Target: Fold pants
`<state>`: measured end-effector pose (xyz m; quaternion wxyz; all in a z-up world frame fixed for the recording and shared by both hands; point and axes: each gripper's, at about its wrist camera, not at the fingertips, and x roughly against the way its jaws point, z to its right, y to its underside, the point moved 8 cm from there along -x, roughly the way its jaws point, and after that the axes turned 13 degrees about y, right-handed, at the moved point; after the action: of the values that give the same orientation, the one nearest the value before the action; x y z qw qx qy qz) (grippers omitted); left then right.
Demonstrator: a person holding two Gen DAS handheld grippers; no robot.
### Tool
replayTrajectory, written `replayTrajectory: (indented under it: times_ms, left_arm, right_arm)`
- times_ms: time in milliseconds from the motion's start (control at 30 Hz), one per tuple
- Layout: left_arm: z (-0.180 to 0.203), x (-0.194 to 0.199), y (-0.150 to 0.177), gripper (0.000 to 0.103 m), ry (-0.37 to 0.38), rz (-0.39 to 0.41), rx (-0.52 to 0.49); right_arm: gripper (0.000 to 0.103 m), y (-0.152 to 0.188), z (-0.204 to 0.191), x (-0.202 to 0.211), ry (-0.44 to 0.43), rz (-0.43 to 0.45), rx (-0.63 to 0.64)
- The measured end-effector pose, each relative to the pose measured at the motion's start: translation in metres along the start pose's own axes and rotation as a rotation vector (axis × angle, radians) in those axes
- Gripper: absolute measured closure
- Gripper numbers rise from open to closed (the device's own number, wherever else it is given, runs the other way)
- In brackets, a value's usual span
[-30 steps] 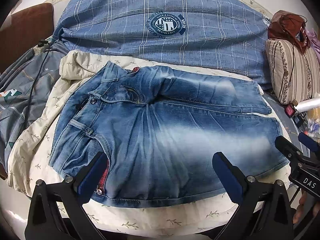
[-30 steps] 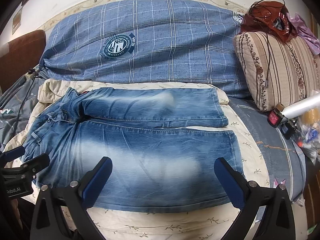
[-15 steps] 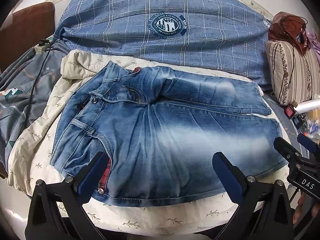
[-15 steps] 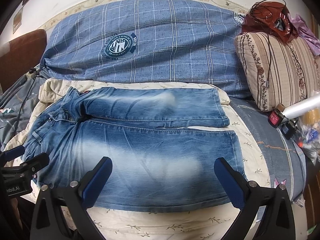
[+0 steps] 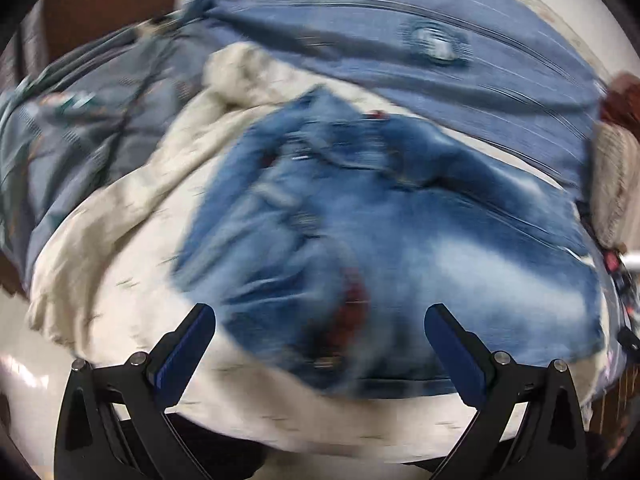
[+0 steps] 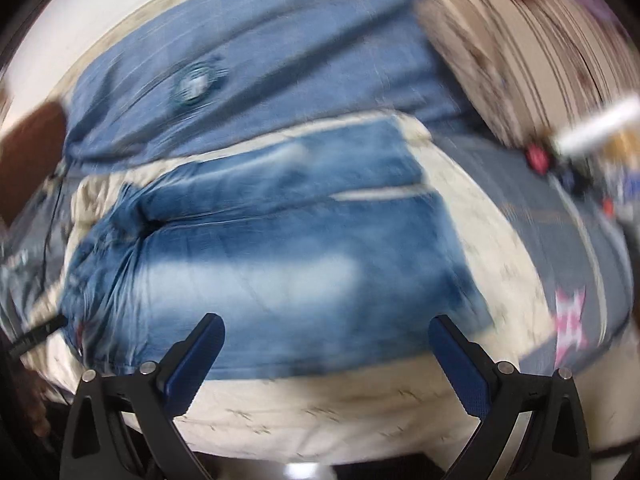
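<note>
Denim pants [image 5: 400,240]: waistband in left view, hems in right; plaid quilt [image 6: 260,60] behind; left tool [image 5: 320,344], right tool [image 6: 326,354] wide apart, empty.

Your left gripper [image 5: 320,344] spread wide, blurred faded blue denim pants [image 5: 384,248] flat on cream leaf-print blanket [image 5: 120,240], waistband nearest you.

Two blurry near-edge views, apparently sharing jeans [image 5: 400,248].
</note>
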<state>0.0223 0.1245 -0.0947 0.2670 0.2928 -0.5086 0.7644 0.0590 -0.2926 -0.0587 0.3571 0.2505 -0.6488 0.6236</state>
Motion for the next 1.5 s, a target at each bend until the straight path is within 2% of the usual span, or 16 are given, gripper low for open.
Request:
replayTrajectory:
  times_ms: [133, 200, 300, 400, 467, 600, 700, 767, 800, 833, 900, 967, 1100, 1333, 1400, 1500]
  left_arm:
    - [-0.046, 0.009, 0.009, 0.000, 0.017, 0.014, 0.182]
    - [-0.063, 0.006, 0.018, 0.000, 0.030, -0.012, 0.292]
    - [-0.077, 0.006, 0.024, 0.000, 0.016, -0.023, 0.355]
    - [-0.083, 0.008, 0.025, 0.011, 0.042, 0.011, 0.418]
    - [-0.084, 0.003, 0.026, 0.018, 0.064, -0.006, 0.439]
    - [-0.078, -0.014, 0.027, 0.033, 0.101, -0.058, 0.453]
    - [-0.079, -0.017, 0.030, 0.034, 0.127, -0.070, 0.489]
    - [-0.081, -0.016, 0.031, 0.034, 0.138, -0.071, 0.519]
    - [-0.083, -0.016, 0.031, 0.035, 0.144, -0.064, 0.535]
    - [-0.084, -0.014, 0.031, 0.042, 0.141, -0.059, 0.540]
    - [-0.088, -0.014, 0.030, 0.061, 0.127, -0.065, 0.543]
    - [-0.085, -0.018, 0.028, 0.080, 0.137, -0.081, 0.521]
    - [-0.079, -0.017, 0.019, 0.087, 0.089, -0.082, 0.480]
    - [-0.045, 0.050, -0.002, 0.094, 0.018, 0.141, 0.286]
    - [-0.048, 0.043, 0.008, 0.093, 0.018, 0.098, 0.298]
    - [-0.067, 0.013, 0.030, 0.088, -0.035, -0.012, 0.334]
  right_arm:
    - [0.000, 0.016, 0.056, -0.021, -0.062, -0.179, -0.251]
    - [0.000, 0.019, 0.072, -0.030, -0.143, -0.232, -0.372]
    - [0.003, 0.021, 0.082, -0.042, -0.215, -0.262, -0.487]
    - [0.007, 0.023, 0.082, -0.054, -0.262, -0.295, -0.545]
    - [0.017, 0.023, 0.082, -0.059, -0.280, -0.314, -0.591]
    - [0.028, 0.019, 0.083, -0.081, -0.250, -0.327, -0.614]
    - [0.035, 0.018, 0.086, -0.086, -0.225, -0.324, -0.624]
    - [0.046, 0.017, 0.088, -0.087, -0.212, -0.311, -0.615]
    - [0.057, 0.017, 0.089, -0.085, -0.193, -0.300, -0.599]
    - [0.072, 0.017, 0.091, -0.085, -0.180, -0.293, -0.587]
    - [0.082, 0.015, 0.095, -0.083, -0.161, -0.271, -0.569]
    - [0.085, 0.014, 0.095, -0.080, -0.148, -0.257, -0.536]
    - [0.091, 0.006, 0.089, -0.068, -0.116, -0.207, -0.457]
    - [0.094, -0.025, 0.087, -0.011, -0.061, -0.045, -0.359]
    - [0.093, -0.017, 0.092, -0.017, -0.040, -0.078, -0.359]
    - [0.088, 0.017, 0.101, -0.054, -0.022, -0.228, -0.391]
